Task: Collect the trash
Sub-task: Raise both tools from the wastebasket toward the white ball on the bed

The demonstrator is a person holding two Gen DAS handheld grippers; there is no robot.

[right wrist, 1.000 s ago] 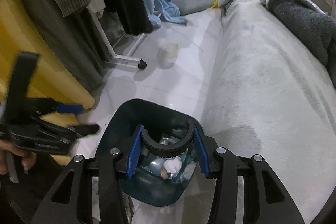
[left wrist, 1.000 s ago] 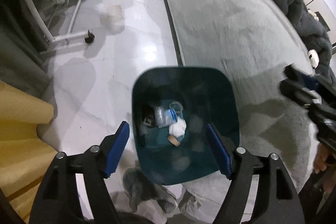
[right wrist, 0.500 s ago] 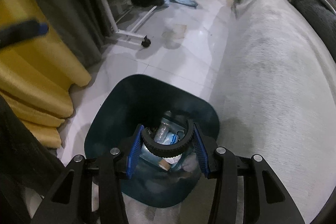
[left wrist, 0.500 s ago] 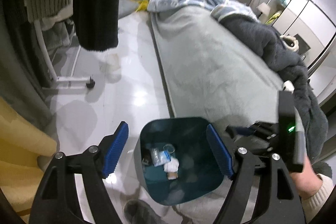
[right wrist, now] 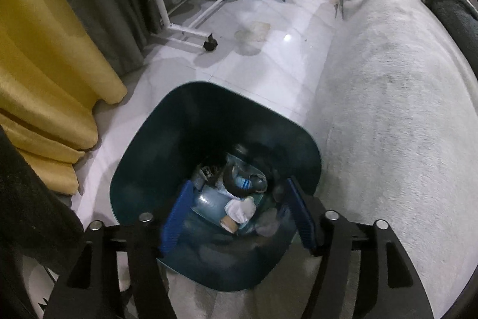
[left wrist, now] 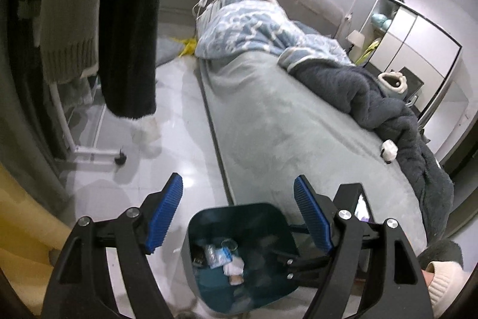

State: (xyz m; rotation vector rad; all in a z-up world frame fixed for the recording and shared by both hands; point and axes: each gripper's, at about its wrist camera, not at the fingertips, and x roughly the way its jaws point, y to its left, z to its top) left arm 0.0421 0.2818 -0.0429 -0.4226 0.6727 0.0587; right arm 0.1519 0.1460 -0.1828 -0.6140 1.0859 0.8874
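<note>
A dark teal trash bin (right wrist: 167, 139) stands on the white floor beside the bed; it also shows in the left wrist view (left wrist: 269, 211). Inside lie a plastic bottle, white tissue (right wrist: 239, 208), a black ring (right wrist: 236, 184) and other scraps. My right gripper (right wrist: 236, 217) is open just above the bin's mouth, empty, with the ring below it inside the bin. My left gripper (left wrist: 239, 214) is open and empty, held higher above the bin. The right gripper's black frame (left wrist: 352, 217) shows to its right.
A grey-covered bed (left wrist: 283, 121) runs along the right with blue and dark grey blankets (left wrist: 373, 91). A clothes rack on castors (right wrist: 209, 44) with hanging clothes stands left. Yellow and grey curtains (right wrist: 44, 65) hang at the left. A pale stain (right wrist: 254, 30) marks the floor.
My right gripper has opened and let go of the black ring, which now lies in the bin. My left gripper has risen and tilted up toward the bed.
</note>
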